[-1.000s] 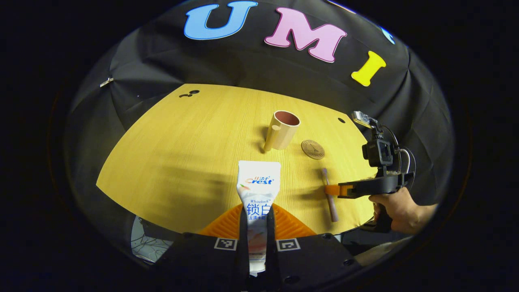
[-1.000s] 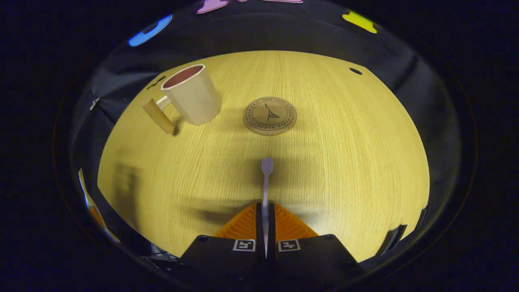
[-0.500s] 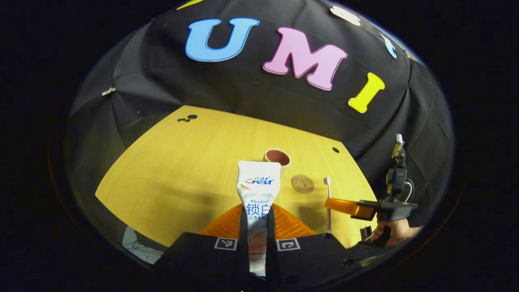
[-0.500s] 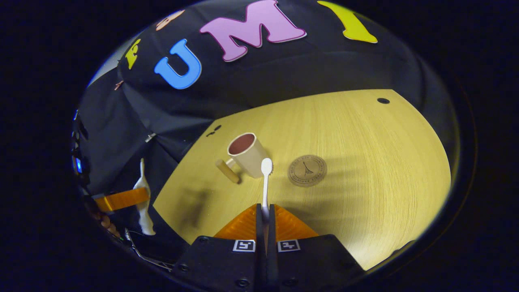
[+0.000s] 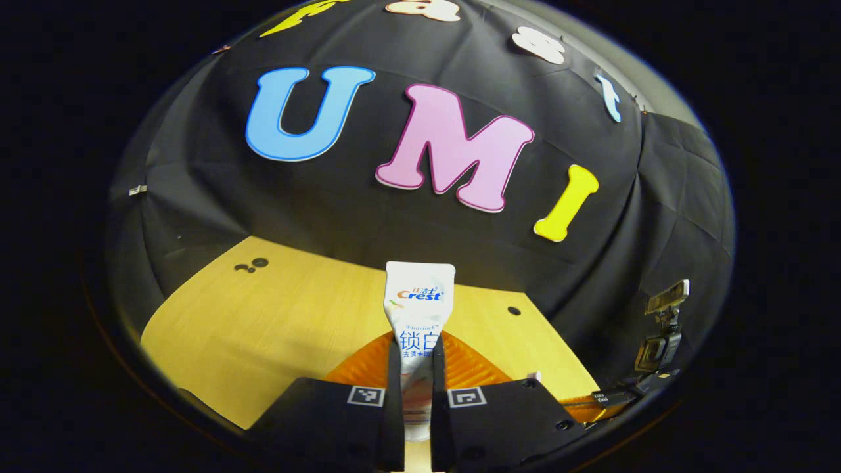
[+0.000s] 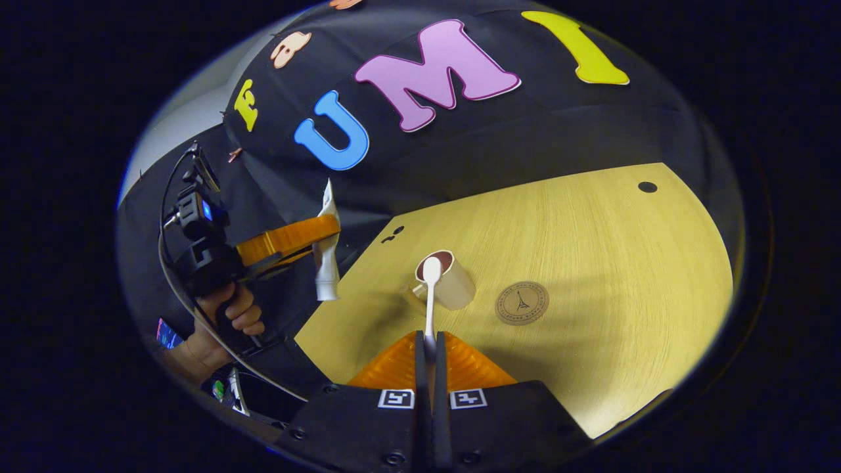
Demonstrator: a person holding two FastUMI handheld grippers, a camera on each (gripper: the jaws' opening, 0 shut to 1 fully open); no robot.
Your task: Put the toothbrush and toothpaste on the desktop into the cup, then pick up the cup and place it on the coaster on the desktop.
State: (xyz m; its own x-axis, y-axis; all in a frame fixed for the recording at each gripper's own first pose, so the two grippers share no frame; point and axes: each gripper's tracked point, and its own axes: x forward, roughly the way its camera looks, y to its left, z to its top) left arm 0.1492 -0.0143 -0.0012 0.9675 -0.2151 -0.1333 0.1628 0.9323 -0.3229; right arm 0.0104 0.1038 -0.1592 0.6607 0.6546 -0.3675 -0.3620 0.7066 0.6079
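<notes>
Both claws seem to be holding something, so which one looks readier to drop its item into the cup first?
Probably the right claw: its toothbrush already points at the cup. The left claw grips the toothpaste but faces the booth wall.

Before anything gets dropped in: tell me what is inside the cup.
In the right gripper view the cup shows only a dark reddish inner wall. The held toothbrush head overlaps its mouth, covering part of the inside; the bottom cannot be seen.
</notes>
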